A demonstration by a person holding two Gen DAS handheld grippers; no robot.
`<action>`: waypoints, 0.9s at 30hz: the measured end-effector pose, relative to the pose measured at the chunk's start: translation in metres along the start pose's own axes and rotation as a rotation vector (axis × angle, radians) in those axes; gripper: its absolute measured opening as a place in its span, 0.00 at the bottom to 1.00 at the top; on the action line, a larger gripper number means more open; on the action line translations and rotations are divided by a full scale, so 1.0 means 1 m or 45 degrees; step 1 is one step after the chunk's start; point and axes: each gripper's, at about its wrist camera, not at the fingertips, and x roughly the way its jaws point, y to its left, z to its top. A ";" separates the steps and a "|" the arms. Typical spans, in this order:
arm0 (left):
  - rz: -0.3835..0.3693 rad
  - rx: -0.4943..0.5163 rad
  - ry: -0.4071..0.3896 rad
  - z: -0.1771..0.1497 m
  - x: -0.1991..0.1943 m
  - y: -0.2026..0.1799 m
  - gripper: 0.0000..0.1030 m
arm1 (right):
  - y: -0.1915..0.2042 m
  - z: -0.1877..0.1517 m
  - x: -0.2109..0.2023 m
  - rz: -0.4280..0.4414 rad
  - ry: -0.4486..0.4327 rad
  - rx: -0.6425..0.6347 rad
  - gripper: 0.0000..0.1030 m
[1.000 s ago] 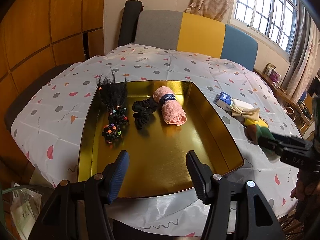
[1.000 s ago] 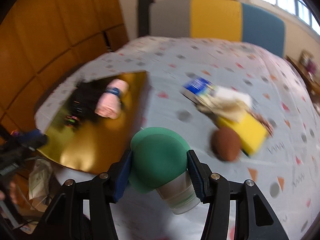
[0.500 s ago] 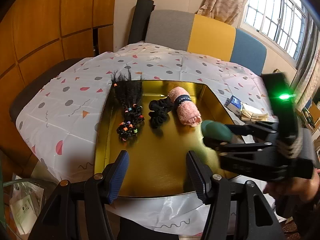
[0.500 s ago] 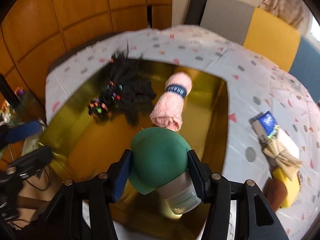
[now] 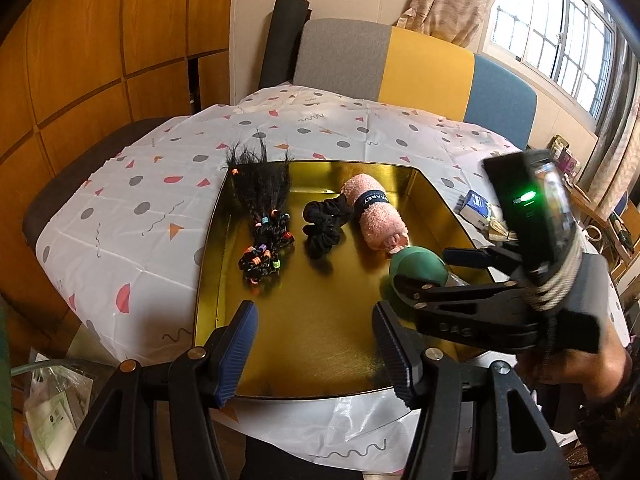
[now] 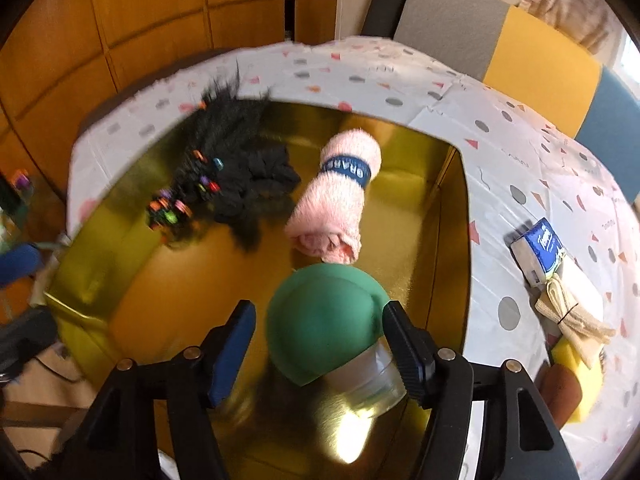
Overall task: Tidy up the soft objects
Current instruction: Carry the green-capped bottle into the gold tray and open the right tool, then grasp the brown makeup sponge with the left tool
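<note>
Four soft things at the gold tray (image 5: 208, 264).
Your right gripper (image 6: 320, 344), jaws parted, loosely brackets one green sponge (image 6: 324, 320) beside one pink towel (image 6: 340, 196); your left gripper (image 5: 312, 344) gapes, empty.

A rounded green foam sponge on a clear plastic base (image 6: 324, 320) sits at lower centre, over a shiny gold tray (image 6: 448, 216). A rolled pink towel with navy band (image 6: 340, 196) lies just above it, black hairpieces (image 6: 240, 168) upper left.

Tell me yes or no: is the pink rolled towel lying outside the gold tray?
No, the pink rolled towel lies inside the gold tray, just right of the black scrunchie.
</note>
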 end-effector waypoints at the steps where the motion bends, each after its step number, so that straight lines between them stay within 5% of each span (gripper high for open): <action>1: 0.000 0.001 -0.001 0.001 0.000 0.000 0.58 | -0.001 -0.001 -0.006 0.009 -0.023 0.014 0.67; 16: -0.072 0.082 -0.015 0.006 -0.009 -0.027 0.58 | -0.054 -0.038 -0.085 -0.041 -0.221 0.163 0.72; 27: -0.189 0.216 -0.004 0.018 -0.013 -0.077 0.58 | -0.156 -0.090 -0.128 -0.246 -0.243 0.351 0.75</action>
